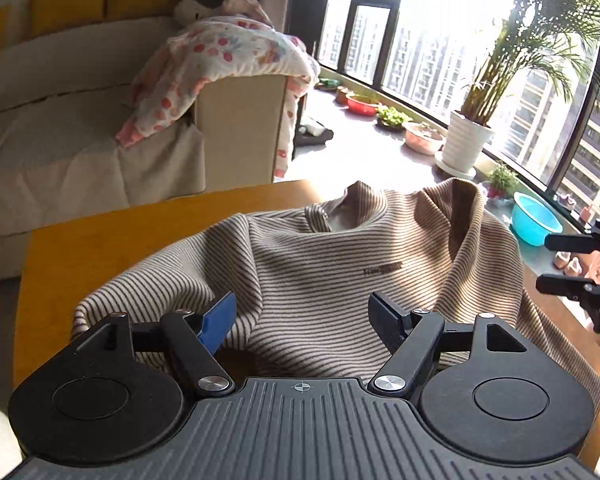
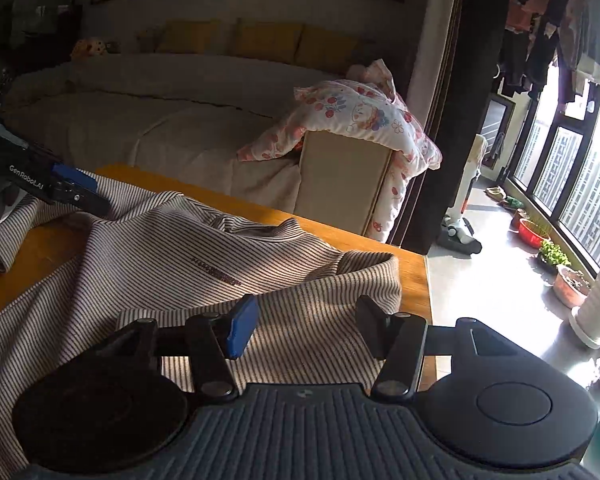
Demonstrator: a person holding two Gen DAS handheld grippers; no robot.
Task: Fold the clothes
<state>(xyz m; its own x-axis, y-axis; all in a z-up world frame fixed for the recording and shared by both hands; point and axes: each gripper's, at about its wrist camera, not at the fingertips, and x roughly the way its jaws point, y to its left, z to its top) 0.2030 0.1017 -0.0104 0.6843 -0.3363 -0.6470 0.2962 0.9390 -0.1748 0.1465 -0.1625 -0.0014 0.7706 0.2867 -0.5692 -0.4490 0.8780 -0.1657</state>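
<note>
Striped sweater [image 1: 340, 272] overhanging table [image 1: 100, 240] edge, jaws apart

The striped sweater [image 1: 340, 272] lies spread on the wooden table [image 1: 112, 236], collar toward the sofa [image 1: 60, 128]. One sleeve [image 2: 8, 240] trails off beside the left gripper [image 2: 80, 188]. Behind the table stands the sofa, a floral quilt [image 1: 228, 56] draped over its armrest. Beside the sofa, along the window, potted plants [image 1: 470, 140] and basins [image 1: 534, 218] sit in a row.
</note>
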